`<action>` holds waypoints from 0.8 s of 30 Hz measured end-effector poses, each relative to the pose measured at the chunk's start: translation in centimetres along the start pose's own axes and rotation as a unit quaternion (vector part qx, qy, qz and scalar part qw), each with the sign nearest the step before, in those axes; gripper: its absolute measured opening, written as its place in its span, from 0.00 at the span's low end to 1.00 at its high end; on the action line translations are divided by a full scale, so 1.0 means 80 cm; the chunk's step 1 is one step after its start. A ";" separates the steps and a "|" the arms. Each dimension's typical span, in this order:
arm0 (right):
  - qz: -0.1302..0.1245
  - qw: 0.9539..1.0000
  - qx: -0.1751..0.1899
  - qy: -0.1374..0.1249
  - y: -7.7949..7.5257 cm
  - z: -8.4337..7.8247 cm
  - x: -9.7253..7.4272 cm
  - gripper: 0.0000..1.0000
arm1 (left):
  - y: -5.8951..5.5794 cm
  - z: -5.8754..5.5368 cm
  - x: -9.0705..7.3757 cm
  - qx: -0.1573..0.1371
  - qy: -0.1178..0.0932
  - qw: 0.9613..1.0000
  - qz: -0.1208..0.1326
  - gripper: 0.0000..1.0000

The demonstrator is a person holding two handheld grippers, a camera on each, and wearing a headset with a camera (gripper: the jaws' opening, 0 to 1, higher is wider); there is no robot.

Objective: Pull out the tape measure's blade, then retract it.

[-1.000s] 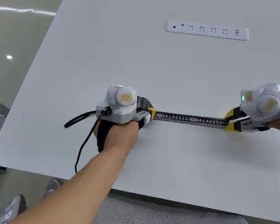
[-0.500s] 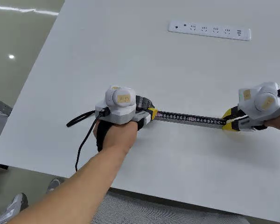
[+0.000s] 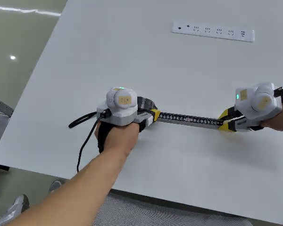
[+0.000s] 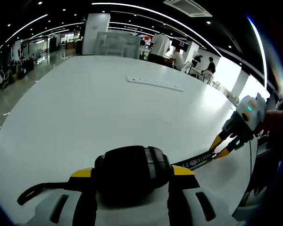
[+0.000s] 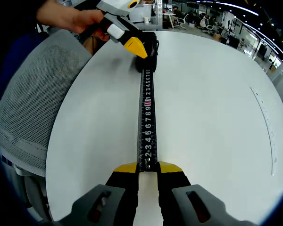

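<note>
black tape measure case (image 4: pixel 132 172) clamped between the left gripper's (image 3: pixel 150 116) jaws, resting on the white table (image 3: pixel 132 56); right gripper (image 5: pixel 147 168) pinching the tip of the extended blade (image 5: pixel 147 113).

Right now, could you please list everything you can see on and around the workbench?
table: one, white, bearing the tape measure.
power strip: one, white, far side of the table.
tape measure case: one, black, between the left gripper's jaws.
blade: one, black with white numerals, drawn out from the case to the right gripper.
cable: one, black, trailing off the near edge.
chair: one, grey mesh, below the near edge.
left gripper: one, white with yellow tips, shut on the case.
right gripper: one, same colours, shut on the blade's end.
hands: two, one holding each gripper.
</note>
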State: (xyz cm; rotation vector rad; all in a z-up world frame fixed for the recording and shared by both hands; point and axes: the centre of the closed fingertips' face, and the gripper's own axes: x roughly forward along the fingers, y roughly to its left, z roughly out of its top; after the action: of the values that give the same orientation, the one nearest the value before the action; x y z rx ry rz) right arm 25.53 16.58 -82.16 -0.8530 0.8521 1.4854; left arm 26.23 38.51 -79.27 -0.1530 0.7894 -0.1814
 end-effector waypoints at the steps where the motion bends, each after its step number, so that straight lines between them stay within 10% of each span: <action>1: 0.000 1.000 -0.001 -0.001 0.000 0.003 0.001 0.10 | 0.000 0.000 0.000 0.000 0.000 1.000 0.000 0.56; 24: 0.007 1.000 -0.009 -0.020 -0.002 0.043 0.021 0.11 | 0.001 0.001 -0.001 -0.004 -0.002 1.000 -0.005 0.56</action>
State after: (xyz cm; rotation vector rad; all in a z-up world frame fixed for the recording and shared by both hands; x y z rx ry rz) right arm 25.46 20.43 -82.00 -0.8294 0.8177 1.5196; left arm 26.24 38.60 -79.20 -0.1657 0.7853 -0.1869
